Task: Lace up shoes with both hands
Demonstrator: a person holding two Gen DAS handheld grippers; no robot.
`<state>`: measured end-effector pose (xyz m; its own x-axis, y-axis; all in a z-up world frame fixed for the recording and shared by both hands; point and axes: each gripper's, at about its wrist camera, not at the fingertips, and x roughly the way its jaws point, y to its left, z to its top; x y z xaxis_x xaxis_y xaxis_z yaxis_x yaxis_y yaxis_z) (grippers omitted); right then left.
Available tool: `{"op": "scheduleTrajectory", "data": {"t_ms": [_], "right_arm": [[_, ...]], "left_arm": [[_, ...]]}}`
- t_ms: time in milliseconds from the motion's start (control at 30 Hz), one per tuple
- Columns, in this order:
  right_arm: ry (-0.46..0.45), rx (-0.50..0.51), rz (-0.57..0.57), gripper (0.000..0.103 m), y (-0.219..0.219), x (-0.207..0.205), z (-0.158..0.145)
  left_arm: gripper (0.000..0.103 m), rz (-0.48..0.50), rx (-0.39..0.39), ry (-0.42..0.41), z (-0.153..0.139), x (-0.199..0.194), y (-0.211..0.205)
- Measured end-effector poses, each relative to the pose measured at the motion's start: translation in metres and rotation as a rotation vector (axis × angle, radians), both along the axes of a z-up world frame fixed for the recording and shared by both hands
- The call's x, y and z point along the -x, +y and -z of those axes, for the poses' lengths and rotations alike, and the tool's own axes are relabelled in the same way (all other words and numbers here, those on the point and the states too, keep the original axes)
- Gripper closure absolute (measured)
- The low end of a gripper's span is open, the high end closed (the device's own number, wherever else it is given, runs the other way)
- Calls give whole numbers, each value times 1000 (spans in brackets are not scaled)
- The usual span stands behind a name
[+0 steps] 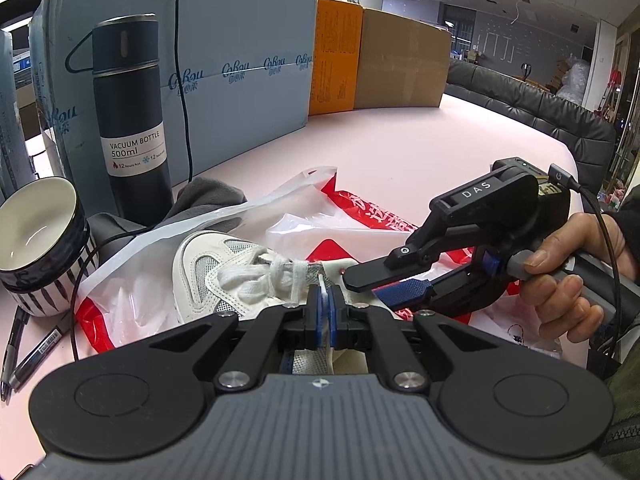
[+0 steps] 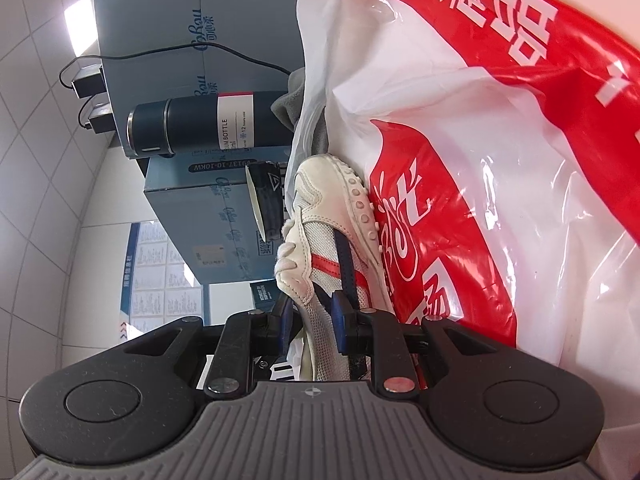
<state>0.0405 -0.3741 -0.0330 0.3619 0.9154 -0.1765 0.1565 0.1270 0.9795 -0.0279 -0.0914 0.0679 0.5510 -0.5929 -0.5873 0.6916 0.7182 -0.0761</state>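
Note:
A white sneaker (image 1: 224, 276) with white laces lies on a red and white plastic bag (image 1: 320, 216), toe pointing left. My left gripper (image 1: 325, 308) sits at the shoe's tongue, shut on a white lace end (image 1: 321, 283) that runs up between its blue pads. From the right, a hand (image 1: 568, 276) holds my right gripper (image 1: 384, 284) against the shoe's side. In the right wrist view, turned sideways, the sneaker (image 2: 332, 232) shows red and navy stripes. The right gripper (image 2: 312, 318) is clamped on the shoe's mesh side wall, near the opening.
A dark vacuum bottle (image 1: 132, 120) and a striped bowl (image 1: 40, 236) stand at the left, with pens (image 1: 24, 356) below them. Blue, orange and brown boxes (image 1: 240, 60) line the back of the pink table (image 1: 400, 140). A grey cloth (image 1: 208, 196) and a black cable lie behind the bag.

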Motion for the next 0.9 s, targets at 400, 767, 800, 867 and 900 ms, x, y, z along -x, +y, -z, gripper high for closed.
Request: {"op": "scheduleTrajectory", "data": {"t_ms": [400, 767, 800, 867, 900], "right_arm": [[-23, 17, -8, 84, 0, 3, 2], [-99, 81, -29, 82, 3, 2, -10], [-108, 89, -31, 82, 3, 2, -12], [-141, 111, -37, 79, 5, 1, -19], [-167, 123, -39, 70, 6, 1, -24]], "left_arm": [[100, 4, -8, 4, 1, -6, -4], [100, 0, -3, 8, 4, -10, -6], [100, -1, -2, 9, 4, -10, -6], [100, -5, 1, 9, 4, -11, -6], [100, -8, 2, 10, 4, -11, -6]]}}
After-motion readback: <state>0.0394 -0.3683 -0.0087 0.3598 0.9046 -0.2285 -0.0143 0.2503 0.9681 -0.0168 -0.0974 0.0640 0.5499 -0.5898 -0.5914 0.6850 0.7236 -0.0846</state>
